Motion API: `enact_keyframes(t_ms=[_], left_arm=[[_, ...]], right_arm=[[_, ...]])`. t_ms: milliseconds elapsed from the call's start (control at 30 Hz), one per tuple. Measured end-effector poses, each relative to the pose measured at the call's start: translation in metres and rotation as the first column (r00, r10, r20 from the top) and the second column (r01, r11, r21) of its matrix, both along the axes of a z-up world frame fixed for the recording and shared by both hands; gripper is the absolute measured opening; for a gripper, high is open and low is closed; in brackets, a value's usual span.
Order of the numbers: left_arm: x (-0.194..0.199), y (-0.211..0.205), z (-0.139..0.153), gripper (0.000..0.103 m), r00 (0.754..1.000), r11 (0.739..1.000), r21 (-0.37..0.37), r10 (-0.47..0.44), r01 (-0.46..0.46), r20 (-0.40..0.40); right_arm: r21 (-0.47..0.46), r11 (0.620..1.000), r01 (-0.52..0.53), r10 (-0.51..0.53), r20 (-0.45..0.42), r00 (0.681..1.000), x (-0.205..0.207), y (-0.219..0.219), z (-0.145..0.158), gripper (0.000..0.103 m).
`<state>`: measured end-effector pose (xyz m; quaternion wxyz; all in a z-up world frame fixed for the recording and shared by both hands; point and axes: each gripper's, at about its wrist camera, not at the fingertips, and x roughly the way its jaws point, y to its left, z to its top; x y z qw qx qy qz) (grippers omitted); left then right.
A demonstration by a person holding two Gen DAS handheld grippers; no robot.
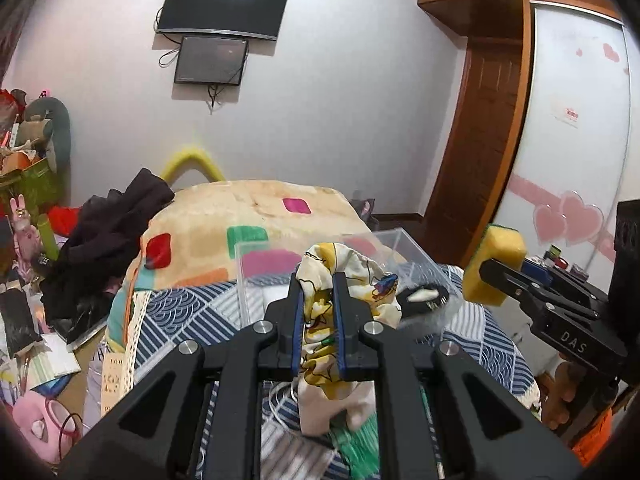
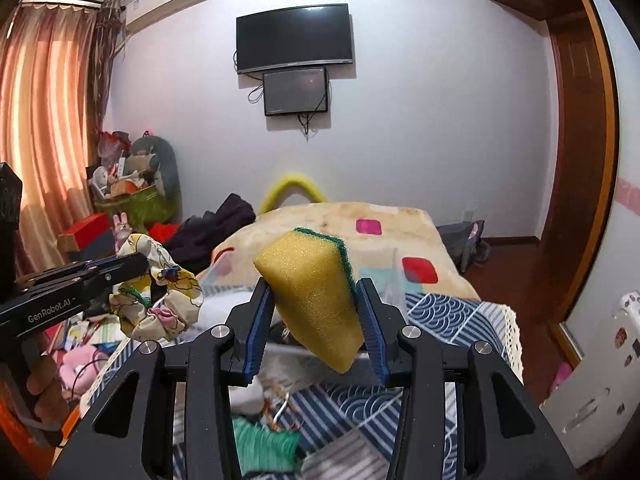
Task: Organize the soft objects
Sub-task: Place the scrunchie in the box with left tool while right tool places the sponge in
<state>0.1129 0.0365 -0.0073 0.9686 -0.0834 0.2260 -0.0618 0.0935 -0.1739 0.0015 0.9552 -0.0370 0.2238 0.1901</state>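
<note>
A: Left gripper (image 1: 318, 280)?
B: Jaws pinching a yellow-and-white printed cloth (image 1: 344, 276). The cloth bunches above the fingertips and hangs down between the fingers. Held in the air over the bed (image 1: 192, 320).

A: Same cloth from the right wrist view?
B: Yes. Cloth (image 2: 158, 292) sits at the tip of the left gripper (image 2: 140, 262), at the left of that view, clear of the bedding.

A: Right gripper (image 2: 316, 292)?
B: Jaws clamped on a sponge (image 2: 312, 296), yellow with a green scouring layer on its far face. Sponge is tilted, one corner pointing down between the fingers. Also held above the bed.

A: Cross-check from the left wrist view?
B: Sponge (image 1: 494, 264) at the tip of the right gripper (image 1: 486, 266), at the right edge, well apart from the cloth.

A: Anything between them?
B: A clear box (image 1: 256, 264) stands on the striped blue bedding, beyond the cloth. A dark fuzzy item (image 1: 424, 296) with a white centre lies near it; I cannot tell whether inside or beside it. A green knit piece (image 2: 264, 446) lies on the bedding below the right gripper.

A: Background?
B: Patterned blanket (image 1: 248, 208) at the far end of the bed, TV (image 2: 295, 38) on the wall.
</note>
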Motion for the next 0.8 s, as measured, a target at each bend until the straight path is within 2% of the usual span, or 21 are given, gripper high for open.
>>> enact_keyframes(t_ms=[167,433,667,700,800], left_arm=[[0.022,0.004,-0.001,0.012,1.000,1.000,-0.013,0.019,-0.019,-0.005],[0.057,0.013,-0.016,0.012,0.998,0.998,-0.034,0.057,-0.058,-0.030],[0.091,0.014,-0.046,0.012,0.990,0.998,-0.020,0.059,-0.062,-0.125],[0.096,0.015,-0.052,0.013,0.987,0.998,-0.025,0.056,-0.061,-0.149],[0.101,0.017,-0.064,0.030,0.980,0.998,-0.042,0.041,-0.050,-0.194]], right_arm=[[0.001,1.000,0.021,-0.021,0.006,1.000,0.012,0.003,-0.002,0.039],[-0.022,0.998,0.055,-0.056,-0.036,0.998,0.038,0.010,-0.020,0.039],[-0.075,0.996,0.056,-0.063,-0.094,0.994,0.056,0.022,-0.037,0.039],[-0.086,0.995,0.053,-0.062,-0.106,0.992,0.057,0.024,-0.041,0.039],[-0.105,0.994,0.040,-0.055,-0.144,0.988,0.059,0.025,-0.048,0.041]])
